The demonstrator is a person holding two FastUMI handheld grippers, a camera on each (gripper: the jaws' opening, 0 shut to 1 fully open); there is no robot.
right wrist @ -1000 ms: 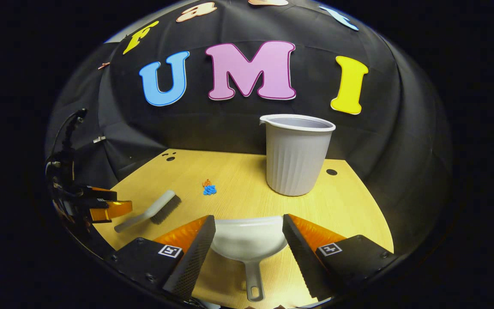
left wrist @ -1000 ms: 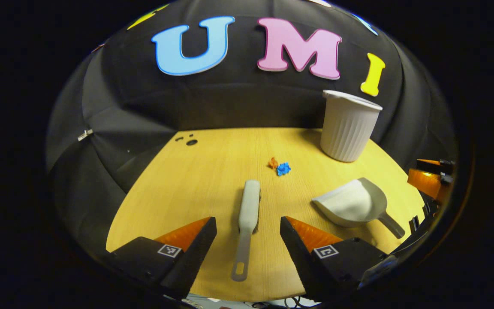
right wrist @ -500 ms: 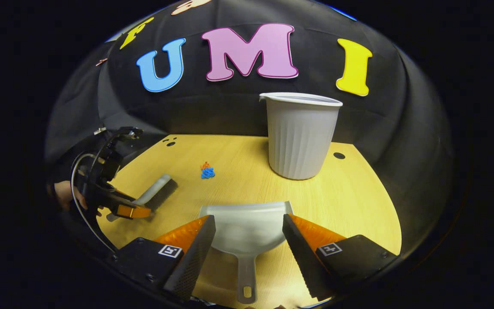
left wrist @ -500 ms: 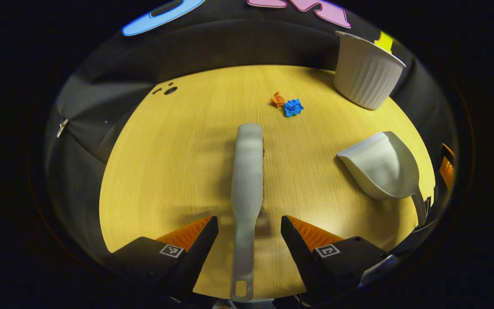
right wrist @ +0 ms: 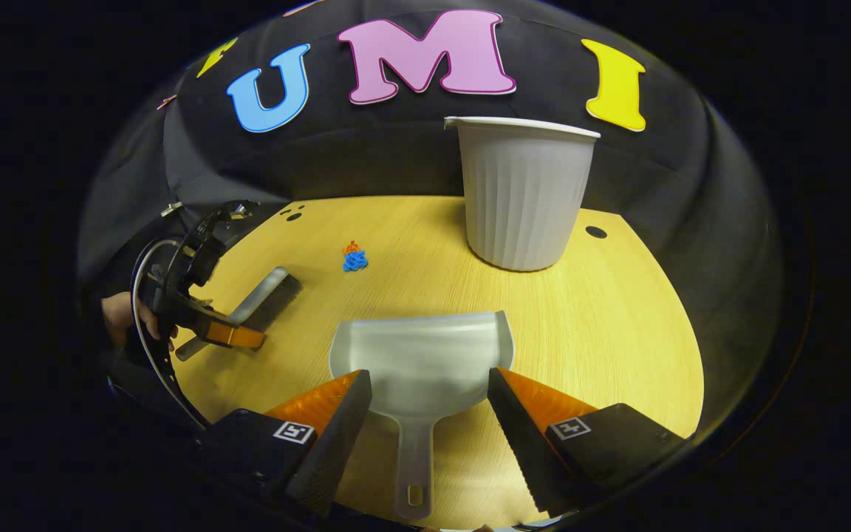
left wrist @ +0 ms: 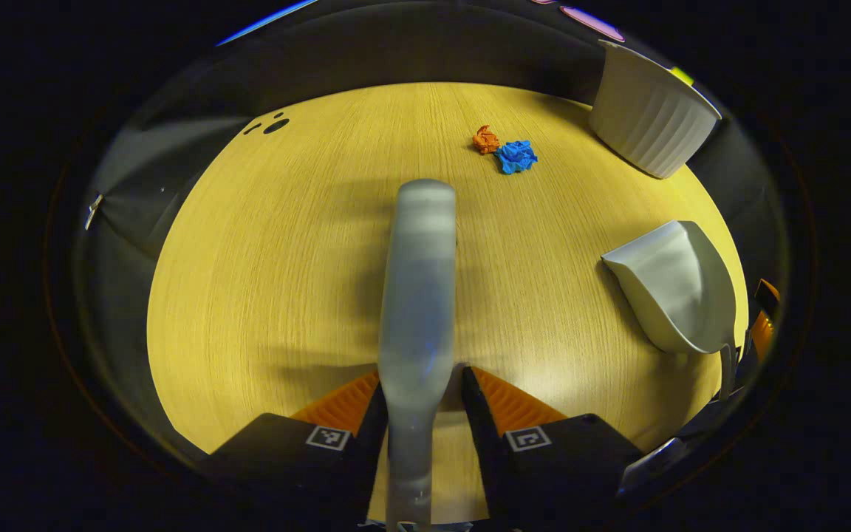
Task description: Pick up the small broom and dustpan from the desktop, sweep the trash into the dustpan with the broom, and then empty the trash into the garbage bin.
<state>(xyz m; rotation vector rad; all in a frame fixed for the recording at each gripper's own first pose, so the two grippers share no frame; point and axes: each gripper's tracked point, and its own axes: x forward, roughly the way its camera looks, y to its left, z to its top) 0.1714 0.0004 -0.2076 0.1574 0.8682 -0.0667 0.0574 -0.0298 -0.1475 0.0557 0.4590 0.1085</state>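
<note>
The broom (left wrist: 418, 295) handle is pinched between the narrowed left gripper (left wrist: 418, 388) fingers. The dustpan (right wrist: 422, 362) handle is straddled, untouched, by the wide-open right gripper (right wrist: 429, 395).

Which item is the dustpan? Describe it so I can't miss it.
Start at the tall ribbed white bin at the back of the wooden desktop. Nearer the camera lies the dustpan, a shallow white scoop with a slim handle, flat on the wood between the right gripper fingers.

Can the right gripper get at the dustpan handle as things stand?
Probably yes: the right gripper is open, the dustpan handle lies between its fingers on the desktop, and nothing blocks it.
</note>
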